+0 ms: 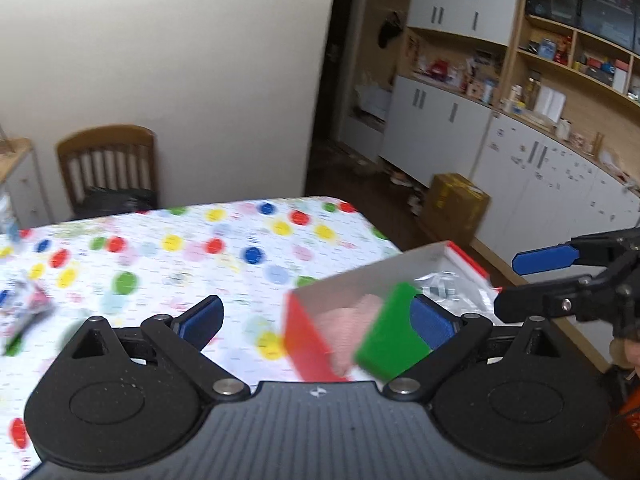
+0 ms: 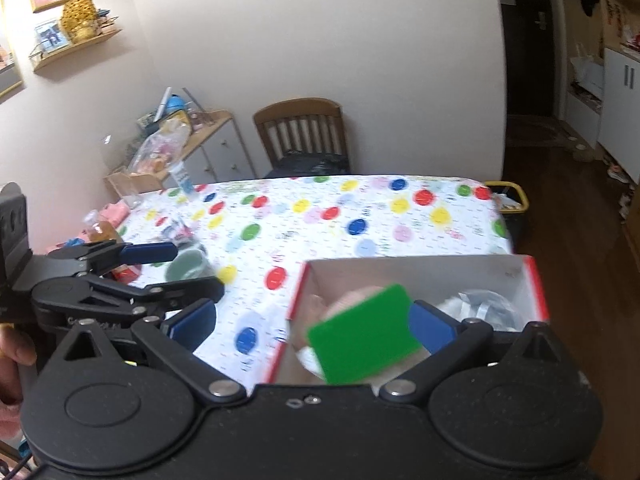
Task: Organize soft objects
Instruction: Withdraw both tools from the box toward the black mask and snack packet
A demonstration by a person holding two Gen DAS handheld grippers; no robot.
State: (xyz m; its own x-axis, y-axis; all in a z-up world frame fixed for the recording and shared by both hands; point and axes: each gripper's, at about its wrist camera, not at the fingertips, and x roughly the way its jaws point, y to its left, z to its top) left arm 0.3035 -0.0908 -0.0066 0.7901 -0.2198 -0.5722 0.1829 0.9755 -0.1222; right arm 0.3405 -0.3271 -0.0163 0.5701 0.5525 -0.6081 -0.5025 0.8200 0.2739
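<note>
In front of both cameras a green block (image 2: 366,334) sits blurred against each gripper's right pad. The left gripper (image 1: 316,320) and right gripper (image 2: 312,324) are spread wide, gripping nothing. Something pink (image 2: 352,296) lies smeared in the red-sided box (image 2: 420,276) on the bench (image 2: 320,216). No readable writing.

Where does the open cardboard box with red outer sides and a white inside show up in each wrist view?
Left wrist view: the open cardboard box with red outer sides sits right of centre, low, at the table's right edge, behind the green tag.
Right wrist view: the box fills the lower right, its open inside facing the camera.
Shared landmark: the wooden slat-back chair behind the polka-dot tablecloth.
</note>
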